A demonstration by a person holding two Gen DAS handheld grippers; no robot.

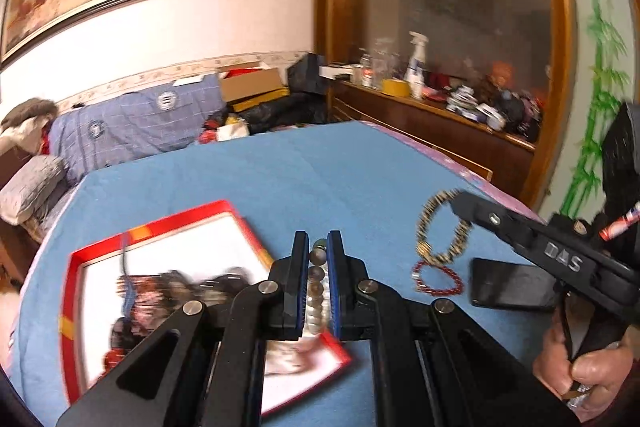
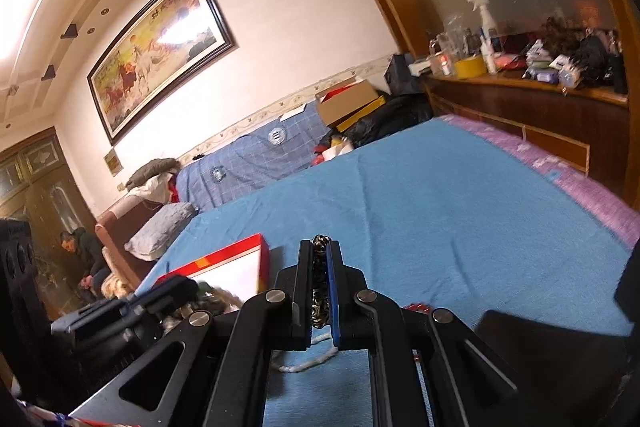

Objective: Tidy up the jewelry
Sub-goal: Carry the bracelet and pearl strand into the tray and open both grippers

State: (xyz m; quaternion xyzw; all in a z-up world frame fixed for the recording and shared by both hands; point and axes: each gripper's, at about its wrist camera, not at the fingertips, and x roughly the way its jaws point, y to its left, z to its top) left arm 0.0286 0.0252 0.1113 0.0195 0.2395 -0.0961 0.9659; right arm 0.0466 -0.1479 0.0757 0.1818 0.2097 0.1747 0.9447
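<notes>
The left gripper (image 1: 318, 255) pinches a strand of round beads (image 1: 316, 279) above the red-rimmed box (image 1: 152, 227), which holds a blurred heap, probably more jewelry. The right gripper (image 2: 320, 267) clamps a gold-and-dark bracelet (image 1: 440, 231) hanging over the blue cloth (image 1: 320, 171), near a red bracelet (image 1: 438, 277).

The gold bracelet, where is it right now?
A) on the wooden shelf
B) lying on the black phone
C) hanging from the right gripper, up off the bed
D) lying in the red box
C: the gold bracelet dangles from the right gripper, whose jaws are shut on it, above the blue bed; the red bracelet lies on the bed below it.
</notes>
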